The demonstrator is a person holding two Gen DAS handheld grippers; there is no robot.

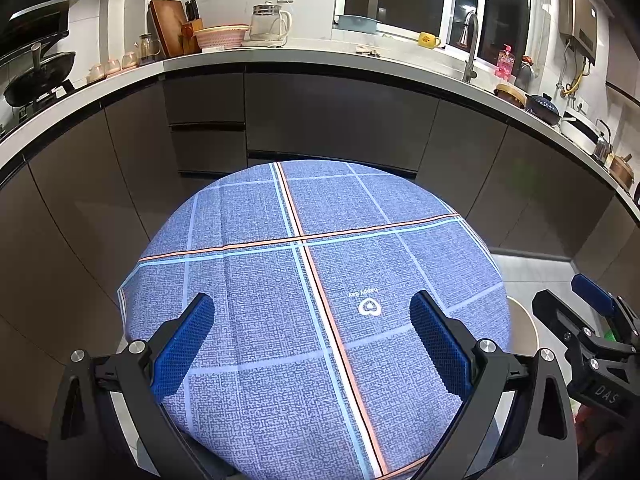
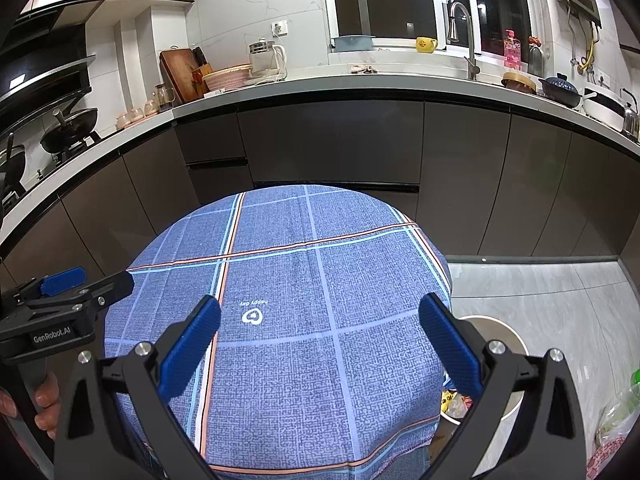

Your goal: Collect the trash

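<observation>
Blue cloth: a checked tablecloth [image 1: 280, 280] with orange and pale-blue lines and a small white heart logo is spread over the round table [image 2: 280, 474], whose top is covered entirely.
Left gripper [image 1: 312, 320]: held over the near part of the cloth with its blue-padded fingers spread wide; nothing is held between them.
Right gripper [image 2: 320, 320]: likewise held above the cloth, fingers released and parted, nothing gripped. It is also seen in the left wrist view at the right edge, beside the table.
Left gripper from the right wrist view: seen at the left edge, level with the table's rim, with a hand [image 2: 44, 404] around its handle.
Bin [image 2: 504, 340]: a round, pale-rimmed container stands on the floor just beside the table on the right, partly hidden under the cloth's edge.
Trash [image 2: 454, 402]: crumpled wrappers, yellow and red among them, are seen inside the bin below the cloth's hem; what they are cannot be told.
Plastic bag [image 2: 618, 412]: lies at the right margin on the grey tiled floor [image 2: 540, 292].
Background: dark cabinets [image 1: 340, 120] under a white counter [image 1: 320, 60] carrying a kettle [image 1: 268, 24] and a yellow mug [image 1: 428, 40].
</observation>
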